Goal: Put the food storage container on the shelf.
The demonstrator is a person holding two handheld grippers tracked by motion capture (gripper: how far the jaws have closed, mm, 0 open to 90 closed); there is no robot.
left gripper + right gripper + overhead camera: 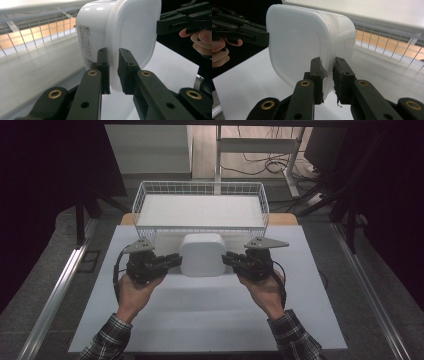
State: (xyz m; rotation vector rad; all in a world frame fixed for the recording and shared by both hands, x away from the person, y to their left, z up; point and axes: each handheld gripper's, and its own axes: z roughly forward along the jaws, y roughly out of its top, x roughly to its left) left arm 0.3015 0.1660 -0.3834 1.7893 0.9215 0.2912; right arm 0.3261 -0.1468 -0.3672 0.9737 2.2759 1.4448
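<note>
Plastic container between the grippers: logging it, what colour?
White, translucent plastic container; the right gripper view shows it best.

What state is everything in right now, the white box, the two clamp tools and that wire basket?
White lidded container: lid on, gripped on both sides.
Left gripper: shut on the container's rim.
Right gripper: shut on the opposite rim.
Wire basket: upright behind the container, nothing inside.

Printed label (86, 45) on the side of the white rounded-square plastic container (120, 32): text too small to read. The container's top is cut off by the upper picture edge in the left gripper view. Container hides the middle of the white wire basket (200, 190)'s near wall in the high view. Sleeves cut off at the bottom edge.
</note>
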